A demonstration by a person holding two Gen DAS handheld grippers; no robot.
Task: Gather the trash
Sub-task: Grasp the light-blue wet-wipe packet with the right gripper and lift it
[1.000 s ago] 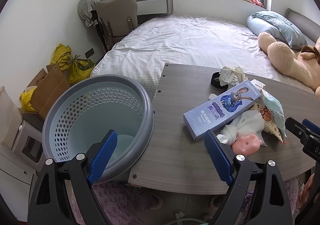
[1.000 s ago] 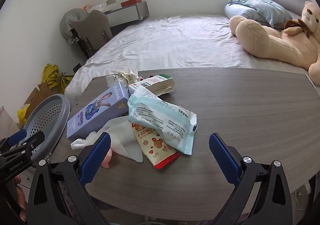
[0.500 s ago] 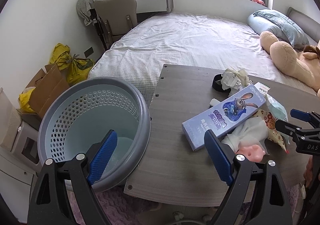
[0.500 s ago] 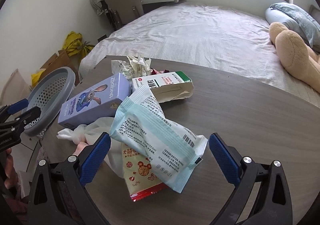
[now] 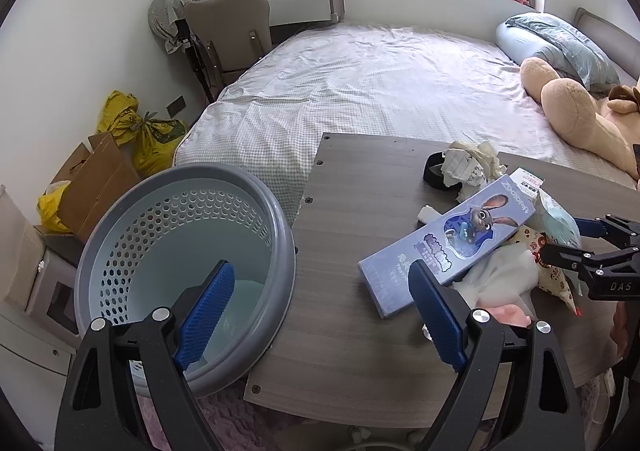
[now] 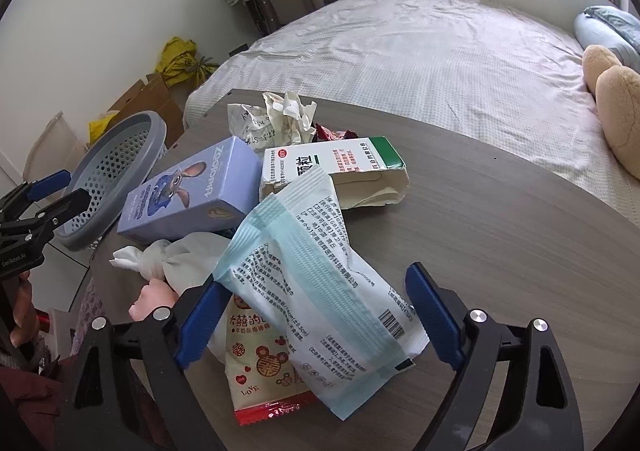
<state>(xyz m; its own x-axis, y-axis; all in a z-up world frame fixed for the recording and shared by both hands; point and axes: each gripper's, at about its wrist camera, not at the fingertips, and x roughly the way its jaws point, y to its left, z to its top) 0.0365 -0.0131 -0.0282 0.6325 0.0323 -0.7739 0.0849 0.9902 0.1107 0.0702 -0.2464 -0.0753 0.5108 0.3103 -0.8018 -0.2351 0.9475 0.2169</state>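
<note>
Basket (image 5: 280,219) at left, off table (image 5: 352,331) edge, nothing seen in it. Left gripper (image 5: 320,311) spread, empty, hovering over gap between basket rim and table.

Trash heap mid-table: purple box (image 6: 192,191), white carton (image 6: 336,167), crumpled paper (image 6: 280,115), tissue bundle (image 6: 180,259), red snack wrapper (image 6: 260,371).

Right gripper (image 6: 316,319) straddles blue-green pouch (image 6: 320,279) topping heap; jaws closing, pads not yet pressing.

Step, judged: first pickup. Next: finish pinch on pouch only, lift clear of wrapper beneath, carry leftward over basket, release.
</note>
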